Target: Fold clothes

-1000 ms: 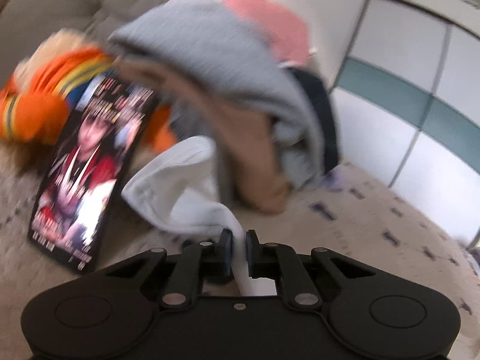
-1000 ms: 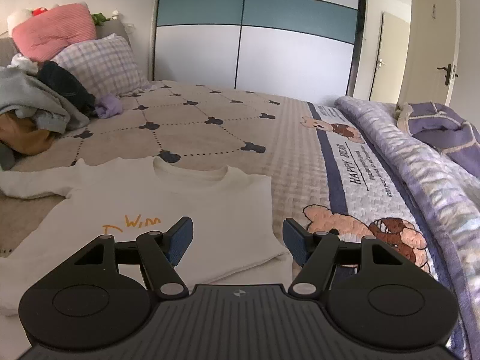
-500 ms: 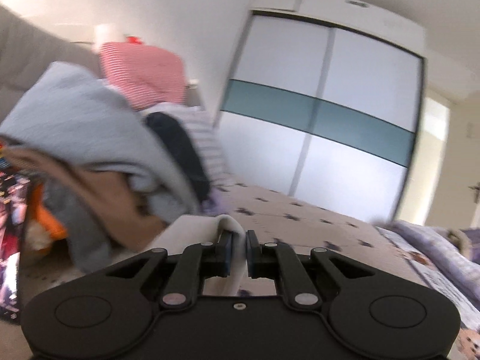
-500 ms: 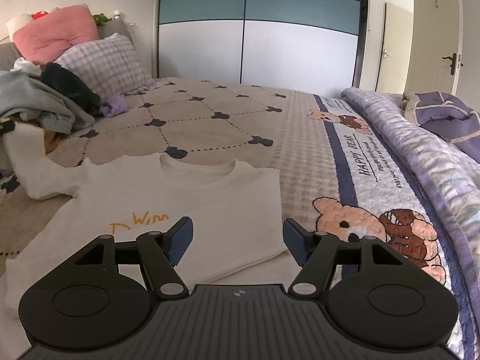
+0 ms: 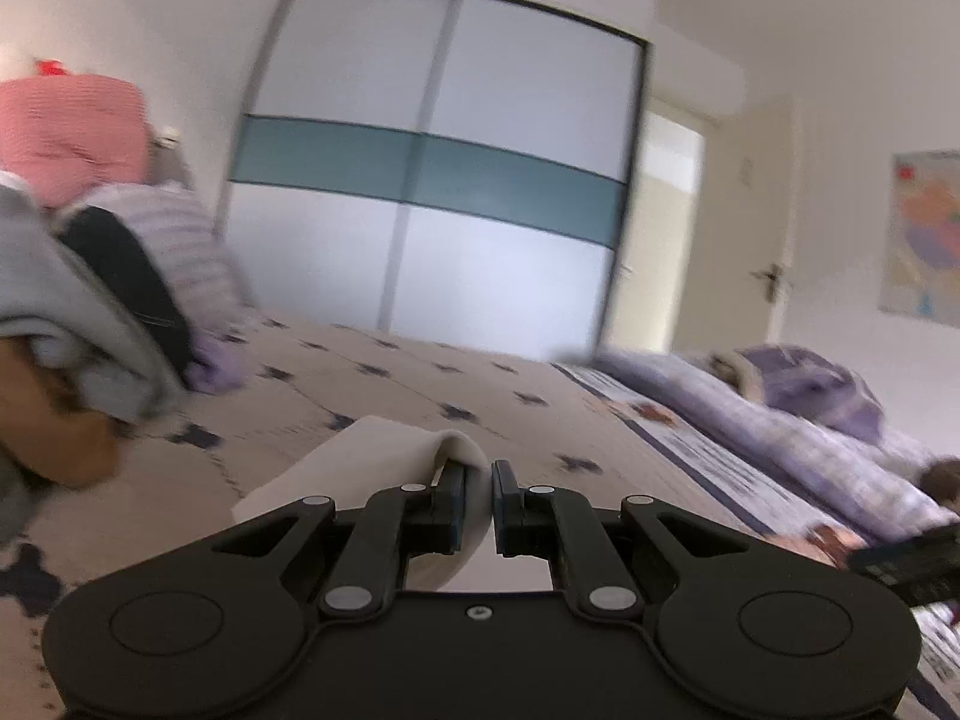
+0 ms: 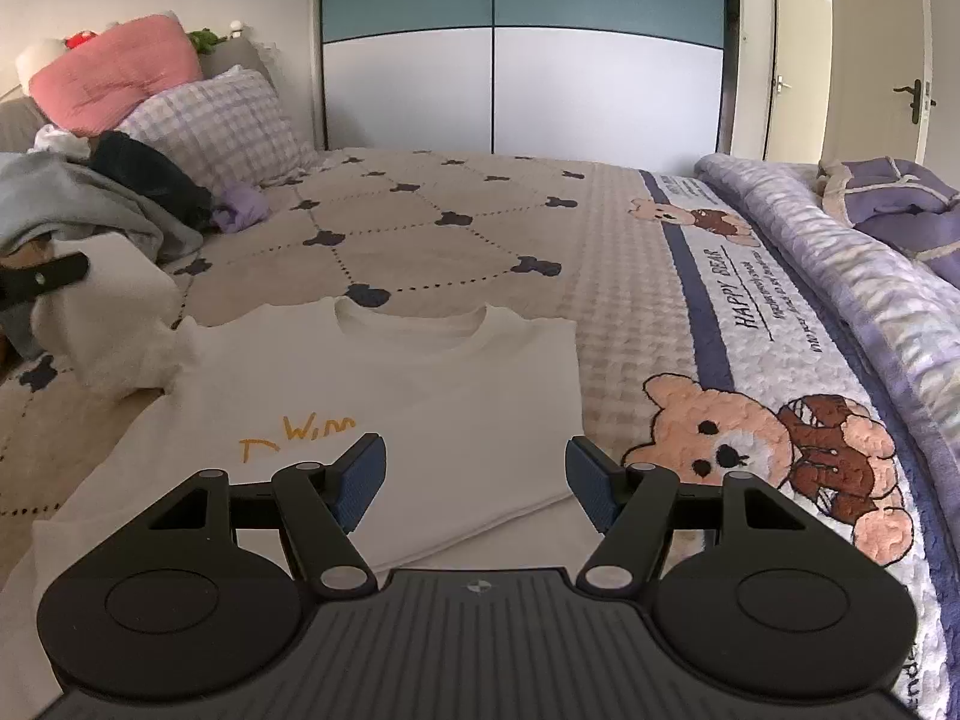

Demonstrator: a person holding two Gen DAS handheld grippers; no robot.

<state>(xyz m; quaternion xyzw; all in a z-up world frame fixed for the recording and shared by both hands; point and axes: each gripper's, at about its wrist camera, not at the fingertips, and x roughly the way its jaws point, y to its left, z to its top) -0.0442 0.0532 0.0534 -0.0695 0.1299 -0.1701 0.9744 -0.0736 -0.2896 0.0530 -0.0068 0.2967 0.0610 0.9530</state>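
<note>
A white t-shirt [image 6: 384, 384] with orange lettering lies face up on the bed, its right side folded in. My left gripper [image 5: 478, 501] is shut on the shirt's left sleeve [image 5: 384, 456] and holds it lifted off the bed; the raised sleeve [image 6: 102, 312] also shows in the right wrist view, with the left gripper's finger [image 6: 42, 279] at the frame's left edge. My right gripper [image 6: 477, 471] is open and empty, hovering over the shirt's lower hem.
A pile of grey, black and brown clothes [image 6: 90, 210] sits at the left by a checked pillow [image 6: 222, 126] and a pink pillow [image 6: 114, 81]. A purple quilt [image 6: 870, 276] runs along the bed's right side. A wardrobe [image 6: 522, 48] stands behind.
My left gripper has lifted the sleeve and swung it right, away from the clothes pile toward the shirt's body. My right gripper has barely moved.
</note>
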